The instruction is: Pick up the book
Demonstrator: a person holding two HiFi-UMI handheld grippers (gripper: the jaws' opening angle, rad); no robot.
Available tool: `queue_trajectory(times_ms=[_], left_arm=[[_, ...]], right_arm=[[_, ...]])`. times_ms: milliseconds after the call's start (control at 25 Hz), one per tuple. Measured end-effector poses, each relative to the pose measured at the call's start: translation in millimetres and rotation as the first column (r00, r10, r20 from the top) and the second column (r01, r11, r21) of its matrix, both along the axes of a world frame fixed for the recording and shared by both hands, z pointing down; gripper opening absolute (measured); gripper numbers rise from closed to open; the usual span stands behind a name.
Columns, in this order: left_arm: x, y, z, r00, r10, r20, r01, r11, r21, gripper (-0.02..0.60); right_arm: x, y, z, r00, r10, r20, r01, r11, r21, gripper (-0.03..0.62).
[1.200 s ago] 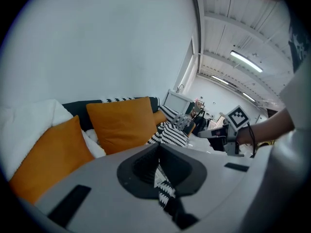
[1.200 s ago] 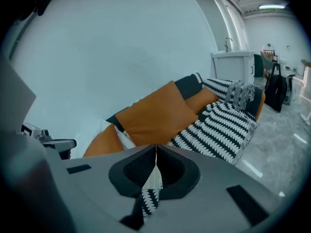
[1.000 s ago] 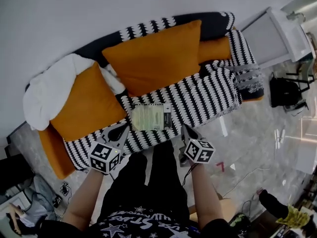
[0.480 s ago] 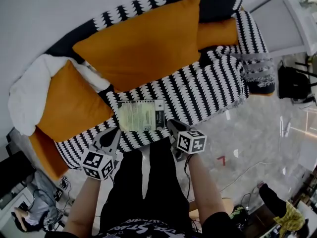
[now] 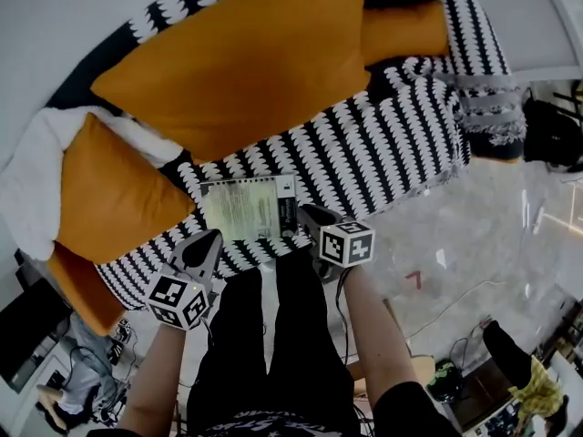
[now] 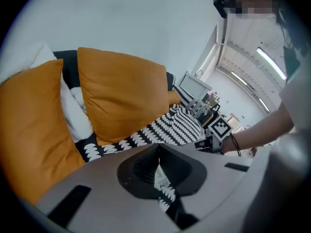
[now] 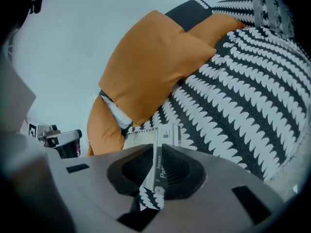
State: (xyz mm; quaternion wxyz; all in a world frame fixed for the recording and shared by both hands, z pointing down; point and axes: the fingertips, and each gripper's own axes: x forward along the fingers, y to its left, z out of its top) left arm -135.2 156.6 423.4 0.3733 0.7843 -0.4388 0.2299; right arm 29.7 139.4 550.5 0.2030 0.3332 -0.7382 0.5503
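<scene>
Book: lies flat on the black-and-white sofa seat, in front of the large orange cushion.
Right claw: at the book's right edge, clenched to a thin slit that has just eased open a hair. It grasps nothing, and the book's dark strip shows through the slit.
Left claw: near the book's lower left corner, tips clenched together, empty.

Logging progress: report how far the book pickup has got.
Done: the approach; left gripper and right gripper sit at the near edge of the book. In hand: nothing; both are shut, and the book lies flat on the sofa. Left: grip and lift.
</scene>
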Motion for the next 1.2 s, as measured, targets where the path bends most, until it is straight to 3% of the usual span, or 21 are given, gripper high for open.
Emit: queue_trajectory(times_ms=[320,760,1200], left_arm=[[8,-19,26,0.999,0.041,0.014,-0.04,0.998,-0.054,0.008],[28,-13,55,0.995,0.092,0.041,-0.087,0.988,-0.125,0.008],[21,-16,69,0.997,0.052,0.061,-0.044,0.991,-0.125,0.008]], right_arm=[[-16,-6,30,0.996,-0.02,0.082,0.025,0.998,-0.059,0.174],[-18,3,74,0.989,-0.088,0.119,0.102,0.988,-0.117,0.199],[-19,8,82,0.983,-0.107,0.148,0.13,0.979,-0.159,0.219]])
